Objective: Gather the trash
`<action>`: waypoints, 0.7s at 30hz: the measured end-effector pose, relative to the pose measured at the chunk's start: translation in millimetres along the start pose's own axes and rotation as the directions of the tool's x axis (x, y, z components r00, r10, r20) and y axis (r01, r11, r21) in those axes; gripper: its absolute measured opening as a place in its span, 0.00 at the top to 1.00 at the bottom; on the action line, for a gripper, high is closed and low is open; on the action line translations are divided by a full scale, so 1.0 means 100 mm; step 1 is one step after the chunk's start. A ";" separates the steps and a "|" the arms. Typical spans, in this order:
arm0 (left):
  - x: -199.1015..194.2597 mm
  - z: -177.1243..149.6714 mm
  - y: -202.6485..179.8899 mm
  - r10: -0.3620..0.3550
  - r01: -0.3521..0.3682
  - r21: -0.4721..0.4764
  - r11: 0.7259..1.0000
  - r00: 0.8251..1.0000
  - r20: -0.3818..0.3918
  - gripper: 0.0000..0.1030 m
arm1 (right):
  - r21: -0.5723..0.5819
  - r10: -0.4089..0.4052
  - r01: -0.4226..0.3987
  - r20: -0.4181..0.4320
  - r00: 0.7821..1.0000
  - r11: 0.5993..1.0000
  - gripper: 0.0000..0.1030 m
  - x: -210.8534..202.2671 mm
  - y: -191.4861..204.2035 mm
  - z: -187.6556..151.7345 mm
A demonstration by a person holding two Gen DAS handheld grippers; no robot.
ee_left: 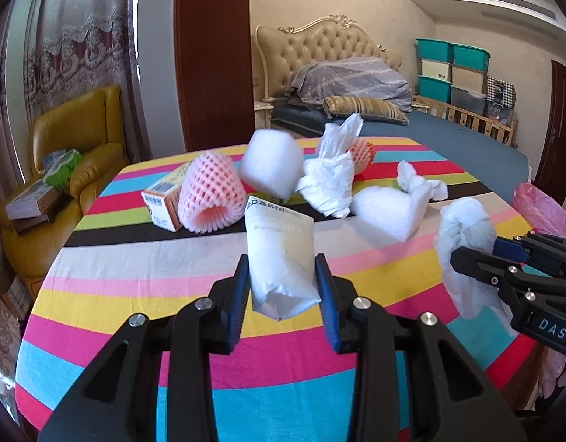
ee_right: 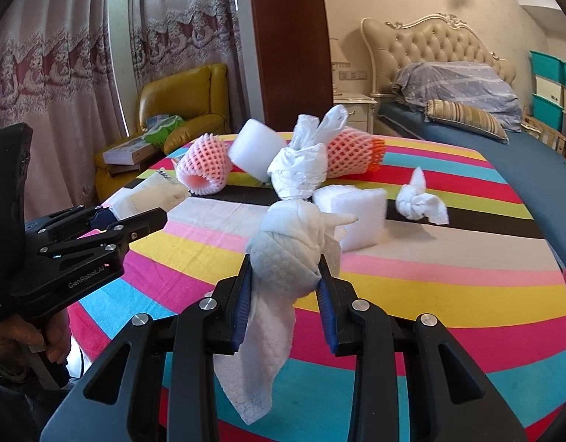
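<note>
Clamping a white paper pouch [ee_left: 281, 258], the left gripper [ee_left: 283, 276] hangs over the tabletop's [ee_left: 143, 276] near edge; the right gripper [ee_right: 285, 276] pinches a knotted tissue wad [ee_right: 286, 246] (tail dangling, could slip free). More trash [ee_left: 272, 164] waits mid-table; pink bag [ee_left: 541, 210] at right edge.

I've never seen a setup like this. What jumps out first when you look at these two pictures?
First, the table's loud rainbow-striped cloth, strewn with litter along its far side: pink foam fruit nets, white foam blocks and knotted tissues. In front, each black hand-held gripper is clamped on a piece: the left hand-held gripper on a crumpled white paper packet, the right hand-held gripper on a knotted white tissue wad.
</note>
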State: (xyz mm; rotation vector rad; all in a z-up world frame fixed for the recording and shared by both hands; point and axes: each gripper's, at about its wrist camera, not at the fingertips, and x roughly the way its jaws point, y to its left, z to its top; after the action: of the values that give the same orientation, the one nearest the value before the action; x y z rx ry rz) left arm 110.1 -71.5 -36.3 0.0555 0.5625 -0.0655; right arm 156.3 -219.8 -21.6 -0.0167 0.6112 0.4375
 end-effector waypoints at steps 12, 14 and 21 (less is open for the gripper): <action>-0.21 0.12 -0.31 -0.083 0.076 0.083 0.994 0.993 0.087 0.66 | 0.056 -0.047 0.044 0.051 0.998 0.997 0.70 -0.27 -0.30 -0.01; -0.21 0.15 -0.38 -0.101 0.093 0.099 0.991 0.991 0.087 0.66 | 0.068 -0.059 0.055 0.061 0.996 0.996 0.70 -0.32 -0.36 -0.02; -0.19 0.32 -0.73 -0.201 0.185 0.159 0.970 0.976 0.088 0.66 | 0.076 -0.140 0.133 0.096 0.985 0.988 0.70 -0.53 -0.54 -0.02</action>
State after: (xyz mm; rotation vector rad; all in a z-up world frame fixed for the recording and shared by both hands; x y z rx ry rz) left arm 105.5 -145.9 -1.7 0.1428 0.4567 -0.2993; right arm 138.5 -289.9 0.2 0.0295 0.5212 0.2823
